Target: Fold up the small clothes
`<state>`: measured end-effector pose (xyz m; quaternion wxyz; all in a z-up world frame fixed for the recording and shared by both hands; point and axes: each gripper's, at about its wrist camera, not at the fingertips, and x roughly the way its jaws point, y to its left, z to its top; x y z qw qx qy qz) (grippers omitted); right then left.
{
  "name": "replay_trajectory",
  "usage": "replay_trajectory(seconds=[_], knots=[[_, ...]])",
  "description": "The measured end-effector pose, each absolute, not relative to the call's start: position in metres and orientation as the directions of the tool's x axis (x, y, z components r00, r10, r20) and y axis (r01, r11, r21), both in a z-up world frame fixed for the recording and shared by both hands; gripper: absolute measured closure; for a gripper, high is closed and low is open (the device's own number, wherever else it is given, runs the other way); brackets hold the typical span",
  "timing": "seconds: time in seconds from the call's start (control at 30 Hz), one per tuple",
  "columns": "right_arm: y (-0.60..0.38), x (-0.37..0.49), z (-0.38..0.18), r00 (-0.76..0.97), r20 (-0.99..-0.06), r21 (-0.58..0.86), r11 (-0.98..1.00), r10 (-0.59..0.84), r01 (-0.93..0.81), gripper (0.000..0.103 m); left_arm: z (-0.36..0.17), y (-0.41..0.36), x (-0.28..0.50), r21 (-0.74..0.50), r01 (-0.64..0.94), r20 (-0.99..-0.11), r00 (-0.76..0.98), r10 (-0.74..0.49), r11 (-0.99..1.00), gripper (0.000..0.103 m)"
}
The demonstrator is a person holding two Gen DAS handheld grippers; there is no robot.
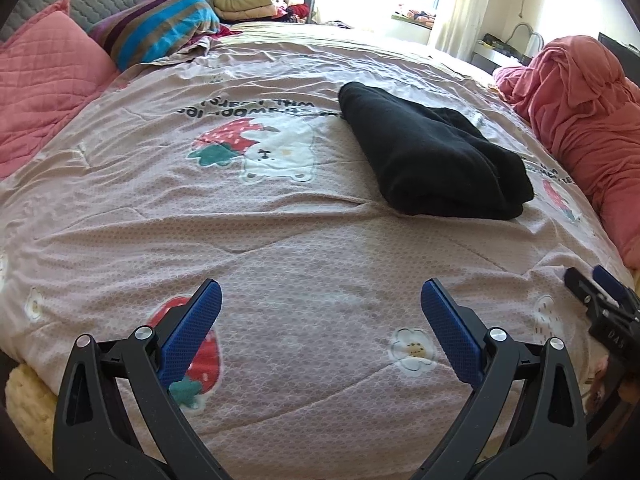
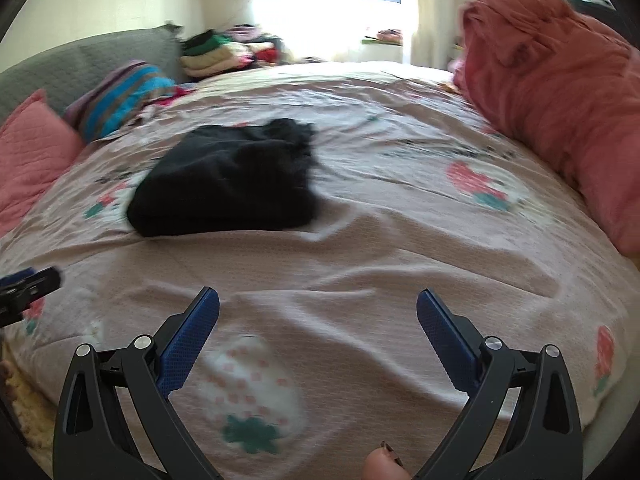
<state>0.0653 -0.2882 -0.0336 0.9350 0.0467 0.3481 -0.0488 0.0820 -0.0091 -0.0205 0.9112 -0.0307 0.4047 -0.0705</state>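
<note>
A black garment [image 1: 432,156] lies folded in a thick bundle on the pink strawberry-print bedspread [image 1: 280,240], ahead and right of my left gripper [image 1: 320,296]. That gripper is open and empty, well short of the garment. In the right wrist view the garment [image 2: 228,184] lies ahead and to the left of my right gripper [image 2: 318,304], which is open and empty above the bedspread [image 2: 400,240]. The right gripper also shows at the right edge of the left wrist view [image 1: 600,292], and the left gripper at the left edge of the right wrist view [image 2: 28,284].
A rumpled salmon blanket [image 1: 580,120] lies along the right side of the bed. Pink quilted pillows [image 1: 44,88] and a striped pillow [image 1: 160,24] lie at the left. A stack of folded clothes [image 1: 248,0] sits at the far end near the window.
</note>
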Motion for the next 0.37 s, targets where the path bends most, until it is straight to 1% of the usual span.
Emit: replay_trajectory(seconds=[0.1,0.17,0.27,0.33,0.37], knots=[[-0.325,0.057,-0.034,0.731,-0.659,0.052,0.959,-0.177,0.28,0.005,-0.02,0.007,0.084,-0.135,0.076,-0.732,0.664,-0.151,0.988,0.009],[-0.37,0.047,-0.035,0.684,-0.671,0.063,0.898,-0.285,0.436,0.005,-0.02,0.031,0.092,-0.144,0.022,-0.743,0.658,-0.123,0.989,0.009],[-0.443,0.022,-0.04,0.574,-0.67,0.029,0.757,-0.47,0.653,0.005,-0.019,0.093,0.115,-0.138,-0.117,-0.764,0.644,-0.031,0.983,0.009],[-0.51,-0.009,-0.048,0.422,-0.666,-0.035,0.591,-0.615,0.806,0.005,-0.016,0.145,0.129,-0.13,-0.235,-0.762,0.645,0.054,0.963,0.009],[-0.533,-0.019,-0.054,0.349,-0.677,-0.064,0.525,-0.648,0.849,0.005,-0.016,0.179,0.14,-0.103,-0.312,-0.767,0.629,0.124,0.944,0.009]])
